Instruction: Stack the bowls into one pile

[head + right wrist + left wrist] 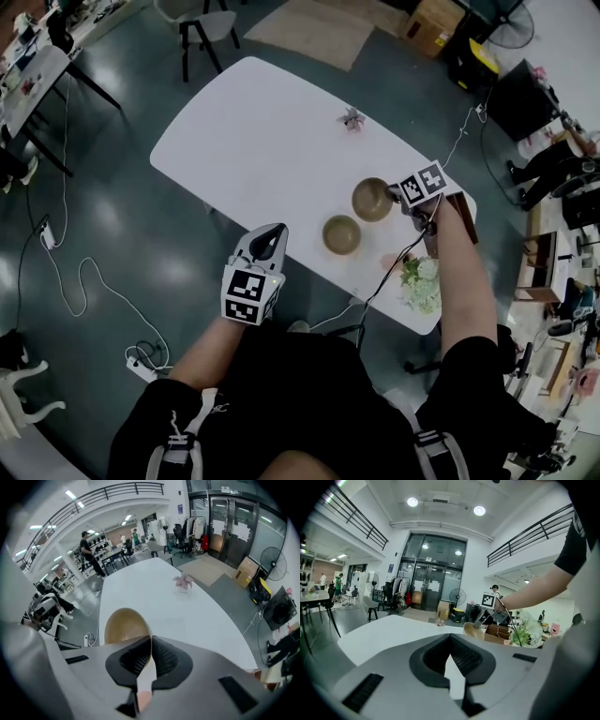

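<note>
Two tan bowls are over the white table [262, 131]. One bowl [341, 234] rests on the table near its front edge. My right gripper [405, 199] is shut on the rim of the other bowl [371, 199], which hangs tilted and looks raised off the table. In the right gripper view that bowl [122, 625] fills the space left of the gripper [151, 641], its rim pinched between the pads. My left gripper [271, 234] hovers at the table's front edge, left of the resting bowl, shut on nothing. From the left gripper [450, 637] the held bowl [472, 630] shows far off.
A small pink flower [352, 118] stands near the table's far edge. A green and white plant [419, 281] sits at the right end, with a brown box [461, 220] beside it. Cables hang off the table's right corner. Chairs and desks stand on the floor around.
</note>
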